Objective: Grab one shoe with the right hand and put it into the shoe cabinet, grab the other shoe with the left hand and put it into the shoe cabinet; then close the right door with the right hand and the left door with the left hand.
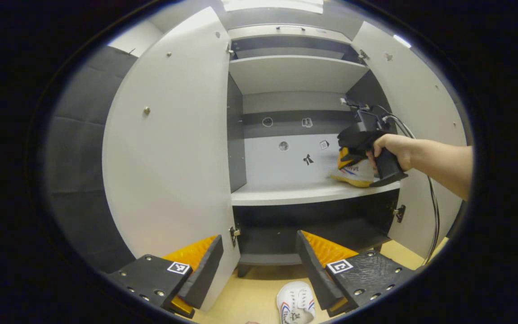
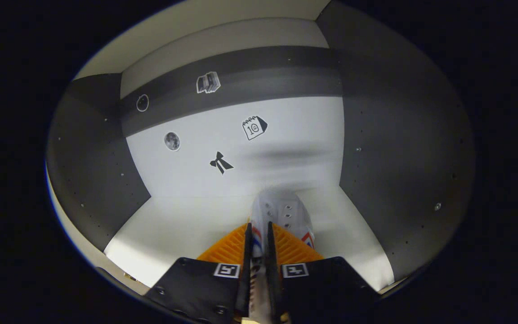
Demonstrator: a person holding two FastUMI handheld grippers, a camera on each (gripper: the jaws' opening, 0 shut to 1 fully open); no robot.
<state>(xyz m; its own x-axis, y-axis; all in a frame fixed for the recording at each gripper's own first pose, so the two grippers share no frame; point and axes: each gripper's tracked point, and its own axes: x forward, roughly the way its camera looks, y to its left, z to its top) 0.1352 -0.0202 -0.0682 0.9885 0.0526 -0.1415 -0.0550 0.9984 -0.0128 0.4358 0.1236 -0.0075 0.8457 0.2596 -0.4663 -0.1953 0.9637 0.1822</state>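
A: How is the right gripper (image 2: 257, 252) set?

B: Its fingers are clenched on a white shoe (image 2: 281, 211), which is held over the middle shelf (image 1: 304, 194) of the shoe cabinet (image 1: 295, 72), near the right inner wall. In the left gripper view, a hand (image 1: 391, 148) is seen on that gripper's handle.

A: And the left gripper (image 1: 259, 265)?

B: It is released; the fingers are spread wide in front of the cabinet. The second shoe (image 1: 296, 306) is located on the floor (image 1: 250, 292) below the cabinet, between those fingers. Both doors, left door (image 1: 169, 148) and right door (image 1: 421, 112), are swung open.
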